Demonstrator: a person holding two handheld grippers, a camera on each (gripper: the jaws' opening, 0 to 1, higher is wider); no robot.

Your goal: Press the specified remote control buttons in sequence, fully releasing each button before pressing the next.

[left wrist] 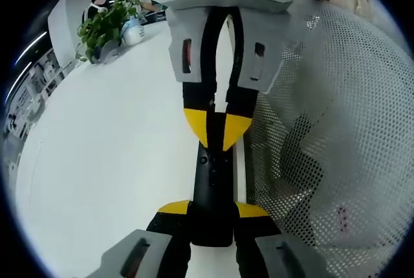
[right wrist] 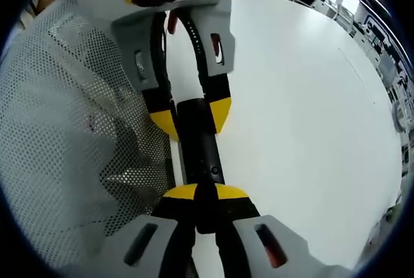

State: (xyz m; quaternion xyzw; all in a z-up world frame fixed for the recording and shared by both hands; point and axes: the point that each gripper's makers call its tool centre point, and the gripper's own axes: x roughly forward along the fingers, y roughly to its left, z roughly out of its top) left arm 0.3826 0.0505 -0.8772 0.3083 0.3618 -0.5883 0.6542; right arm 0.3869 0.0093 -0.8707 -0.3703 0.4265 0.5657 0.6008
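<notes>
Your left gripper [left wrist: 212, 210] is clamped on the near end of the black remote control [left wrist: 212, 187], its yellow-tipped jaws pressed against the two long sides of the slim body so the remote runs straight out ahead of you over the white table [left wrist: 110, 161]. In the left gripper view your right gripper [left wrist: 215, 129] comes in from the far side, its yellow tips drawn together to a point that sits right at the far end of the remote, close above a small round button — whether the tips actually touch the surface you cannot tell from here. In the right gripper view the same scene is mirrored: your right gripper [right wrist: 206, 192] has its jaws together with the tips meeting on top of the remote control [right wrist: 197, 142], just beyond a small round button, while your left gripper [right wrist: 191, 117] grips the opposite end, a yellow tip on either side. A white perforated mesh sheet [left wrist: 336, 129] lies on the table just beside the remote — in the right gripper view this mesh sheet [right wrist: 58, 142] runs along the remote's other side. At the far edge of the table stands a leafy green potted plant [left wrist: 103, 26], with a small white-and-blue object [left wrist: 132, 31] next to it.
</notes>
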